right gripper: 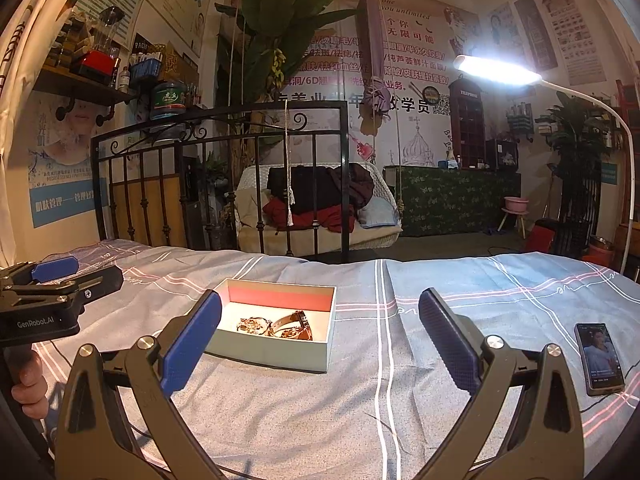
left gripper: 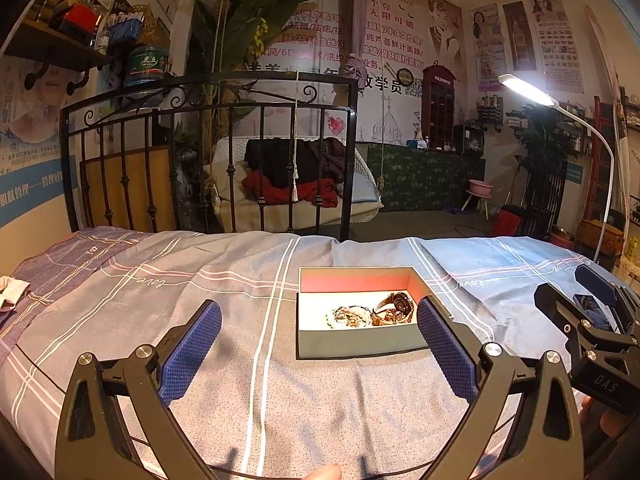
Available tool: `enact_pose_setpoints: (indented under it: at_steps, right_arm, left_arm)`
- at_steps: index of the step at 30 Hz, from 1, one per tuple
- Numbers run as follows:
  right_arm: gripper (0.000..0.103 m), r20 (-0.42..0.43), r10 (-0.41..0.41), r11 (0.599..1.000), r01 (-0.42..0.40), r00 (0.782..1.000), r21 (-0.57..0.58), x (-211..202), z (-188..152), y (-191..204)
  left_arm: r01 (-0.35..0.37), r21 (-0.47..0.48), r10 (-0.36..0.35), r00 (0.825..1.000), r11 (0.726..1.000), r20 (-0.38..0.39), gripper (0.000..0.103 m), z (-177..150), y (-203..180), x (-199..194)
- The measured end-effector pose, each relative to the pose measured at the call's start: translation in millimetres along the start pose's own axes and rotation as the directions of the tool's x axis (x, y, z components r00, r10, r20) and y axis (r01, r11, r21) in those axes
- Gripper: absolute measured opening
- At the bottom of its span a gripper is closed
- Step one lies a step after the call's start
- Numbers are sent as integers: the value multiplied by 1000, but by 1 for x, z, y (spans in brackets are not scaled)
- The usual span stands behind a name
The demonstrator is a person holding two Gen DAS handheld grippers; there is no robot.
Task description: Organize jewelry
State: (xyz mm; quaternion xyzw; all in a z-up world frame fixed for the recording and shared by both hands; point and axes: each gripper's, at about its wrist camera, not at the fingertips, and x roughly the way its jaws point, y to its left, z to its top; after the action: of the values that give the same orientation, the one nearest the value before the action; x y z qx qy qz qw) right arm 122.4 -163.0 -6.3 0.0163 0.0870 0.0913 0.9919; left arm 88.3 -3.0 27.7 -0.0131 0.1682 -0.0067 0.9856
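An open grey box [left gripper: 352,344] with a red inner wall lies on the striped bedsheet; it also shows in the right wrist view [right gripper: 276,350]. Inside lie a tangle of chains or bracelets [left gripper: 349,315] and a brown-strapped watch [left gripper: 394,307], which the right wrist view shows too: the chains [right gripper: 253,325] and the watch [right gripper: 294,324]. My left gripper [left gripper: 319,318] is open and empty, just short of the box. My right gripper [right gripper: 320,312] is open and empty, to the right of the box. Each gripper appears at the edge of the other's view.
A phone [right gripper: 599,358] with a lit screen lies on the sheet at the right. A black iron bed rail [left gripper: 208,152] stands behind the bed. A white lamp [right gripper: 496,70] arches over from the right. A bit of cloth [left gripper: 12,292] lies at the far left.
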Motion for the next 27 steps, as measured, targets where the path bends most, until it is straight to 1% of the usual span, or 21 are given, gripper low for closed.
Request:
enact_pose_setpoints:
  at_steps: [6,11,14,27]
  right_arm:
    - [97,0,0,1000,0,1000,0,0,0,0]
    - [97,-3,6,1000,-6,1000,-3,-1,-1,2]
    - [97,-5,11,1000,-11,1000,-7,-1,-2,4]
    - [97,-11,22,1000,-22,1000,-16,-1,0,4]
  left_arm:
    - [-3,-1,3,1000,1000,2,96,0,0,0]
    - [-47,53,46,999,997,30,96,-4,-6,-2]
    - [-38,63,37,999,997,26,96,-5,-7,-2]
    - [-16,26,15,1000,1000,22,96,-3,-3,-4]
